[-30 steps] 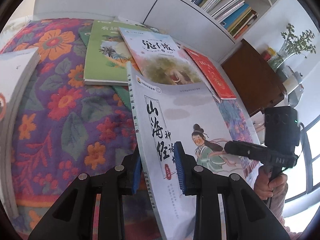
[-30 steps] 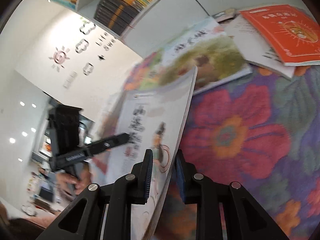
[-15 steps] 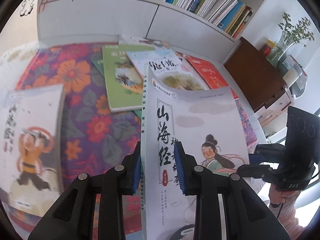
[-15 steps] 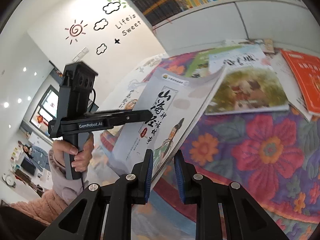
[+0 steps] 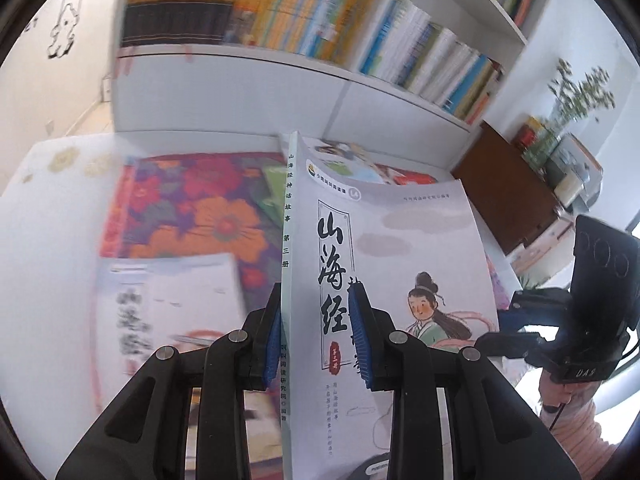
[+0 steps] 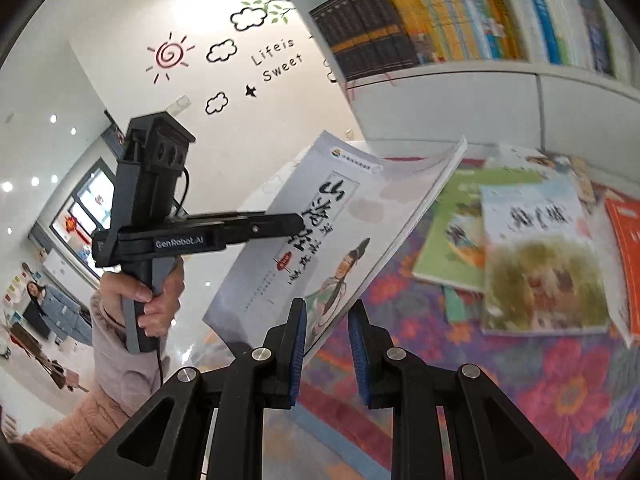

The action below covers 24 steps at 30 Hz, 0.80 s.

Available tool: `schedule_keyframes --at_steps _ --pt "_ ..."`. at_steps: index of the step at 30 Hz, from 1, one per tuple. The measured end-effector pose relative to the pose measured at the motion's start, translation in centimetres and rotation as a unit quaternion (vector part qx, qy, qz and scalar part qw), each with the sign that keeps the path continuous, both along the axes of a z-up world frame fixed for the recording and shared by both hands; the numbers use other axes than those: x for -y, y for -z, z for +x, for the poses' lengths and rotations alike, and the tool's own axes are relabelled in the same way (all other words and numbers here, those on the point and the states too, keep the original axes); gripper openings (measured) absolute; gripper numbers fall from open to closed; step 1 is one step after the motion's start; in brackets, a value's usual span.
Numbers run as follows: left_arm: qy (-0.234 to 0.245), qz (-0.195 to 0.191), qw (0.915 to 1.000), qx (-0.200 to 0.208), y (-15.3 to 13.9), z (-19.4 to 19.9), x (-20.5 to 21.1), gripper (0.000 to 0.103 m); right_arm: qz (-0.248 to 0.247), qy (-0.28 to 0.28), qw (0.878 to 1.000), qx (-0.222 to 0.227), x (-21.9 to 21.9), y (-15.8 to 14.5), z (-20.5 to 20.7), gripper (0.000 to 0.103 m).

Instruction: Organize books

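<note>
A white book point(image 5: 400, 248) with black calligraphy and a drawn girl on its cover is held up off the floral cloth point(image 5: 208, 216), spine upright. My left gripper point(image 5: 316, 336) is shut on it at the spine, one pad behind and one on the cover. In the right wrist view the same book point(image 6: 360, 208) tilts up to the left, and my right gripper point(image 6: 328, 344) is shut on its lower page edge. From there the left gripper point(image 6: 296, 222) shows in a hand point(image 6: 156, 304), its finger across the cover. The right gripper point(image 5: 496, 340) sits at the book's right edge.
More books lie on the cloth: a green one point(image 6: 460, 232), one with a landscape cover point(image 6: 540, 264), an orange one point(image 6: 628, 248) and a blurred white one point(image 5: 168, 312). Behind stands a white bookshelf point(image 5: 320, 12) full of books. A brown cabinet point(image 5: 508, 184) and a plant point(image 5: 576, 108) are at the right.
Both grippers have risen together with the white book, lifting it well above the cloth. The views have swung up toward the bookshelf. Both grips look unchanged.
</note>
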<state>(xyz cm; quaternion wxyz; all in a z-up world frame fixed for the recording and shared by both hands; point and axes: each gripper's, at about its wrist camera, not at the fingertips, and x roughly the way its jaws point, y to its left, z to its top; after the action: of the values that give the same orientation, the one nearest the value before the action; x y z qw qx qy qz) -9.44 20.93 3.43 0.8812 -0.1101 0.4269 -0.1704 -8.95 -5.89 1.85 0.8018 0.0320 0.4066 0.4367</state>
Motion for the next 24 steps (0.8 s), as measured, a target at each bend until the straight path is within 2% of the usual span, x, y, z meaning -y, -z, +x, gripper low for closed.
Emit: schedule_keyframes --at_steps 5,11,15,21,24 --pt "-0.036 -0.001 0.9993 -0.012 1.7 0.2 -5.8 0.027 -0.011 -0.035 0.999 -0.010 -6.4 1.2 1.4 0.022" --pt "-0.069 0.007 0.9971 -0.031 5.3 0.3 -10.2 0.028 -0.036 -0.059 0.996 -0.055 -13.2 5.6 4.2 0.022" --pt "-0.082 0.000 0.9954 -0.050 8.0 0.8 -11.9 0.028 -0.048 -0.059 0.993 -0.088 -15.3 8.5 5.8 0.022" --pt "-0.105 0.060 0.9910 -0.057 10.8 1.5 -12.6 0.028 -0.060 -0.040 0.991 -0.110 -15.6 11.0 7.6 0.022" --pt "-0.105 0.055 0.9921 -0.043 11.0 1.4 -12.8 0.028 -0.058 -0.039 0.991 -0.116 -15.2 11.7 7.5 0.022"
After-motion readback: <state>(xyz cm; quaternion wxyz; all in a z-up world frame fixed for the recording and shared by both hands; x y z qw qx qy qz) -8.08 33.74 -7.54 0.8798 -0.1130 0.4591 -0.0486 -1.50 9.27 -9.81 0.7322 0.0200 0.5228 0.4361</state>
